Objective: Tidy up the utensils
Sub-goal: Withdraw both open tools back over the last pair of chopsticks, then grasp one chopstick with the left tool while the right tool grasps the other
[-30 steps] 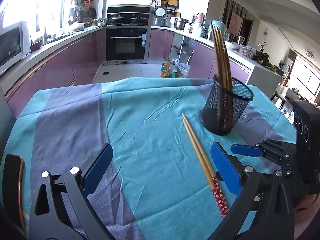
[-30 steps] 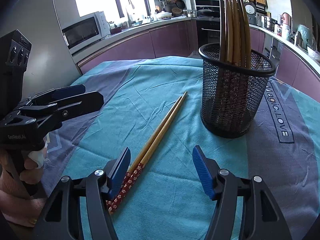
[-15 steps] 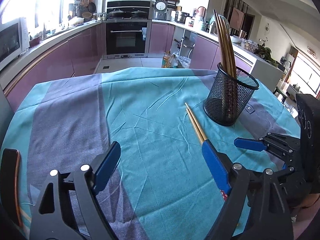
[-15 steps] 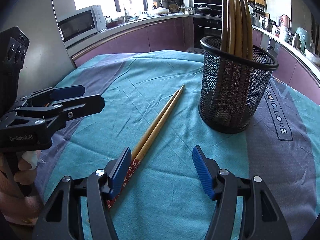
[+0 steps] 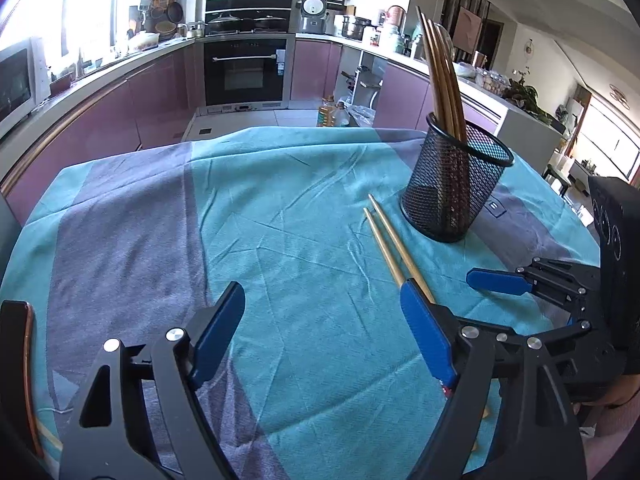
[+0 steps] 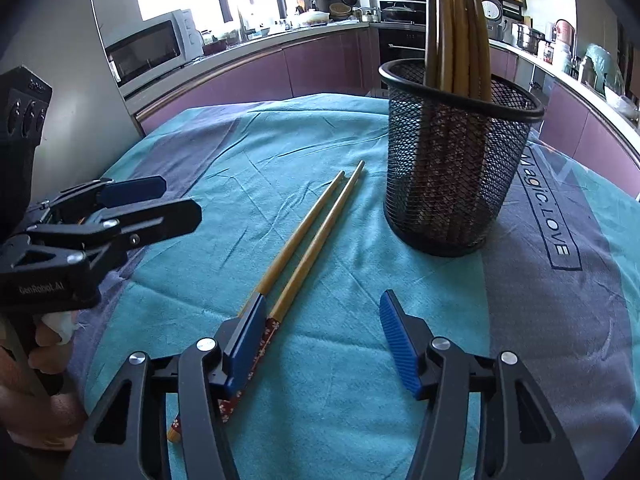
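Two wooden chopsticks (image 6: 308, 236) with red patterned handles lie side by side on the teal and grey cloth; they also show in the left wrist view (image 5: 390, 240). A black mesh holder (image 6: 452, 160) stands upright just right of their tips with several chopsticks in it; it shows in the left wrist view (image 5: 452, 184) too. My right gripper (image 6: 322, 340) is open and low over the cloth, its left finger over the chopstick handles. My left gripper (image 5: 324, 332) is open and empty, to the left of the chopsticks.
The table (image 5: 132, 240) is covered by the cloth, with printed lettering (image 6: 544, 208) to the right of the holder. A dark-rimmed object (image 5: 20, 360) sits at the table's near left edge. Kitchen counters, an oven and a microwave (image 6: 152, 48) stand beyond the table.
Both grippers have drawn back a little from the holder and stayed open. The right gripper's left finger now covers the chopstick handles. The chopsticks and holder have not moved.
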Tool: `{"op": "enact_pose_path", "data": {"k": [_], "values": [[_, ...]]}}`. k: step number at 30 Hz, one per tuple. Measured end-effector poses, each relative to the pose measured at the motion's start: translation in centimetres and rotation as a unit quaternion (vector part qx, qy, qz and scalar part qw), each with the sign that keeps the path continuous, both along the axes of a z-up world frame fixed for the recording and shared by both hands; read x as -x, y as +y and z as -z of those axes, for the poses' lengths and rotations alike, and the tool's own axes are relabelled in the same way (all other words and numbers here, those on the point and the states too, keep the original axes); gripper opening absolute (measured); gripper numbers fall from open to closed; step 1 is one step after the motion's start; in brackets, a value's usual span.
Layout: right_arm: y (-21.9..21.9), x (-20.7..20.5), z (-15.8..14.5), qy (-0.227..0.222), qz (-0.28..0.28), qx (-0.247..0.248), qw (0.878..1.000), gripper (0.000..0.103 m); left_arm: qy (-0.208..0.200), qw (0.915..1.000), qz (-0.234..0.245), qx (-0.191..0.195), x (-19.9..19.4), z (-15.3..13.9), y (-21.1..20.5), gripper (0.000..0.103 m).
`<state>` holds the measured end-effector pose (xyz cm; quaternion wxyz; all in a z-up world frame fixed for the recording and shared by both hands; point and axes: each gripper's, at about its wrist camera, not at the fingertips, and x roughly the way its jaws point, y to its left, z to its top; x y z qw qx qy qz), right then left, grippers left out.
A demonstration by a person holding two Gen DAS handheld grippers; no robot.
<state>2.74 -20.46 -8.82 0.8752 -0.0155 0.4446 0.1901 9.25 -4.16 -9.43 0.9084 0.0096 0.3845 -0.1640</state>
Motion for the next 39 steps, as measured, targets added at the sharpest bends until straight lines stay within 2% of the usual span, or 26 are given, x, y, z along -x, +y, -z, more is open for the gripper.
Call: {"op": "enact_pose_path", "data": {"k": [7, 17, 21, 27, 30, 39], "values": [[-1.1, 0.1, -0.2, 0.011, 0.001, -0.017, 1.0, 0.044, 0.018, 0.9993, 0.033, -0.009, -0.1, 1.0, -1.8, 0.068], [-1.8, 0.2, -0.3, 0.017, -0.001, -0.024, 1.0, 0.041, 0.039, 0.9958, 0.081, -0.015, -0.2, 2.1, -4.5, 0.052], [-2.1, 0.2, -0.4, 0.018, -0.001, -0.024, 1.0, 0.038, 0.053, 0.9944, 0.088, -0.023, -0.5, 2.9, -5.3, 0.041], [-1.8, 0.1, -0.4, 0.018, -0.005, -0.02, 1.0, 0.037, 0.063, 0.9937, 0.09, -0.02, -1.0, 3.4, -5.7, 0.034], [-1.5, -0.3, -0.4, 0.018, -0.007, -0.019, 1.0, 0.034, 0.068, 0.9938, 0.087, -0.015, -1.4, 3.4, -5.6, 0.029], [-0.8, -2.3, -0.2, 0.015, -0.006, -0.01, 1.0, 0.025, 0.074, 0.994, 0.08, -0.012, -2.3, 3.4, -5.7, 0.024]]}}
